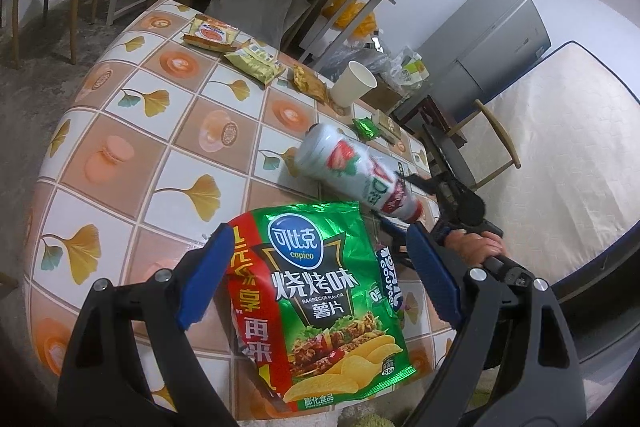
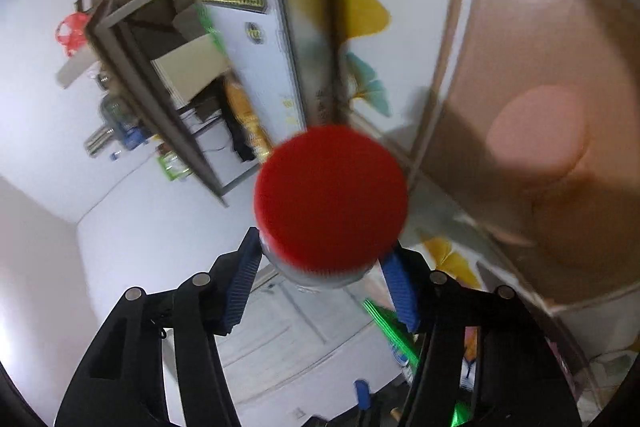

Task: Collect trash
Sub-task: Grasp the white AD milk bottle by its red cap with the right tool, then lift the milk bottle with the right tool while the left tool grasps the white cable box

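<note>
chip bag (image 1: 320, 303) between wide left tongs (image 1: 316, 283)

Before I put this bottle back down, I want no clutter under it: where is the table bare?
The near left tiles of the table are bare, bordered by the barbecue chip bag and the far snack packets. The far right edge is crowded: paper cup, green wrapper.
</note>
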